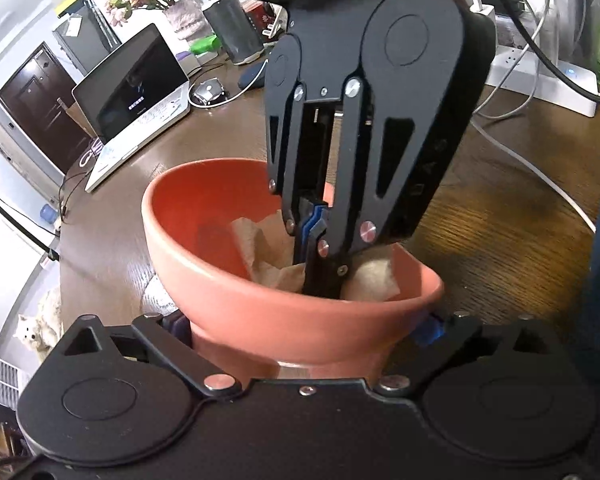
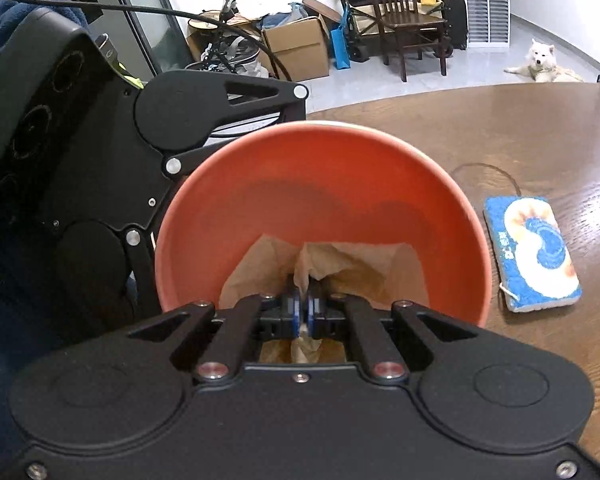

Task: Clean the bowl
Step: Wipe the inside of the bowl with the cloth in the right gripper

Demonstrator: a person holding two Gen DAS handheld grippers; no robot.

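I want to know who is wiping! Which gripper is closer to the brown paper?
Right. The right gripper pinches the brown paper inside the bowl. The left gripper sits outside, around the bowl's base.

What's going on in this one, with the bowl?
A person is wiping out an orange bowl on a wooden table with two handheld grippers. The right gripper reaches into the bowl, jaws shut on a crumpled brown paper towel. The left gripper straddles the bowl's lower part from outside; whether it presses on the bowl is unclear. A blue-and-white sponge lies untouched beside the bowl.
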